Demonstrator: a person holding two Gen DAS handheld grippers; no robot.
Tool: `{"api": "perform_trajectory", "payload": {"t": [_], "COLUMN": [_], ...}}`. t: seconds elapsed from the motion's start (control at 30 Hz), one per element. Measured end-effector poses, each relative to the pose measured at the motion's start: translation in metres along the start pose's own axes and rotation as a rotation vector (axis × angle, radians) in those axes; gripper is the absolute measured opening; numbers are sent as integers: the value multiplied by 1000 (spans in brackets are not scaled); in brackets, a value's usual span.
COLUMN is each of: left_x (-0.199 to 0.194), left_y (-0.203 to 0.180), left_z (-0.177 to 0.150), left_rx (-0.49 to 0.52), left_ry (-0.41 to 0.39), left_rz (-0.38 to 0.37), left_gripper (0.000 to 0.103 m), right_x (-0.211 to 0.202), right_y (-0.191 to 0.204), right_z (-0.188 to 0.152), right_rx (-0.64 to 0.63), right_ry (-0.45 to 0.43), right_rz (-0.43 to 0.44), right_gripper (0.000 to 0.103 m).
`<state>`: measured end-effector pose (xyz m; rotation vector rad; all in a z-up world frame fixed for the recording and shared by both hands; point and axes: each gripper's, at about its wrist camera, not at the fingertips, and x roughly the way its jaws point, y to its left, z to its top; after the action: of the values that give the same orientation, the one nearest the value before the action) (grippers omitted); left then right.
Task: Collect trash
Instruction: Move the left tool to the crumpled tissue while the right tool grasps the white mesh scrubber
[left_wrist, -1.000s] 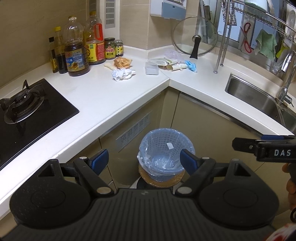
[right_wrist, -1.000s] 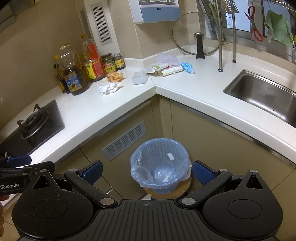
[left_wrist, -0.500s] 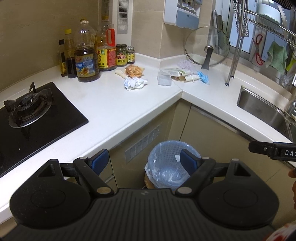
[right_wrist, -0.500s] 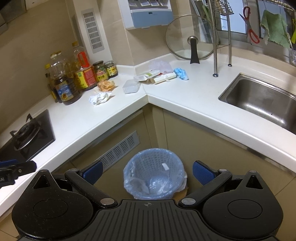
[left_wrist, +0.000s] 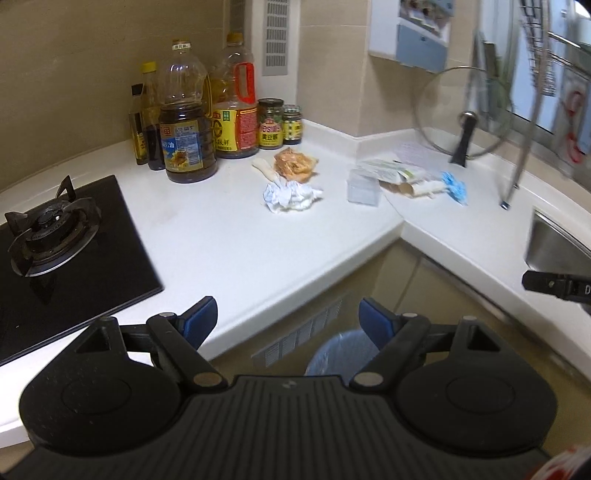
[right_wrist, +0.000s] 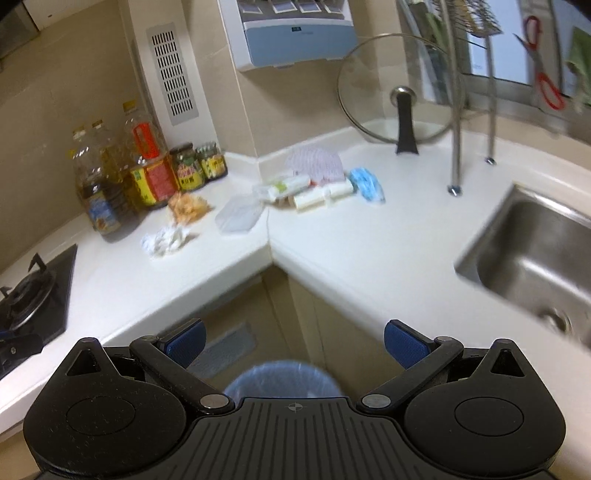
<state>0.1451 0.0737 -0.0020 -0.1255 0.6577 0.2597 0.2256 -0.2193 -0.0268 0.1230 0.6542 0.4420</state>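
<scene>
Trash lies in the corner of the white counter (left_wrist: 229, 240): a crumpled white tissue (left_wrist: 290, 197) (right_wrist: 166, 240), an orange wrapper (left_wrist: 294, 165) (right_wrist: 187, 207), a clear plastic box (left_wrist: 364, 189) (right_wrist: 238, 214), paper rolls and packets (left_wrist: 402, 179) (right_wrist: 317, 192) and a blue wad (left_wrist: 455, 187) (right_wrist: 366, 184). A blue-lined bin (left_wrist: 341, 352) (right_wrist: 282, 380) stands on the floor below the corner. My left gripper (left_wrist: 287, 319) is open and empty at the counter's front edge. My right gripper (right_wrist: 293, 345) is open and empty above the bin.
Oil bottles and jars (left_wrist: 207, 122) stand at the back wall. A gas hob (left_wrist: 55, 236) is on the left, a steel sink (right_wrist: 535, 254) on the right. A glass lid (right_wrist: 399, 92) leans by a rack pole (right_wrist: 456, 147).
Both grippers have moved forward toward the counter corner. The trash looks larger and closer, and the bin has slid down behind the gripper bodies. Both stay open.
</scene>
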Motion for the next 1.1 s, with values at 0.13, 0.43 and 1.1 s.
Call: {"api": "perform_trajectory", "payload": {"t": [0.13,0.43,1.1], "left_x": [29,92,156], "left_y": [-17,-51,-57], "left_z": [24,72,108], "left_rx": [-23,-73,-152], "left_ry": [-22,-64,-31], "left_rz": [60,186,404], "left_gripper": [82,82,82], "right_x": [38,120,285], "right_y": [-34,-100,-131], "right_z": [40,118,213], "right_rx": [-30,-102,38], "right_ry": [-14,-38,34], "right_rz": [47,129,298], "right_gripper": [103,93,62]}}
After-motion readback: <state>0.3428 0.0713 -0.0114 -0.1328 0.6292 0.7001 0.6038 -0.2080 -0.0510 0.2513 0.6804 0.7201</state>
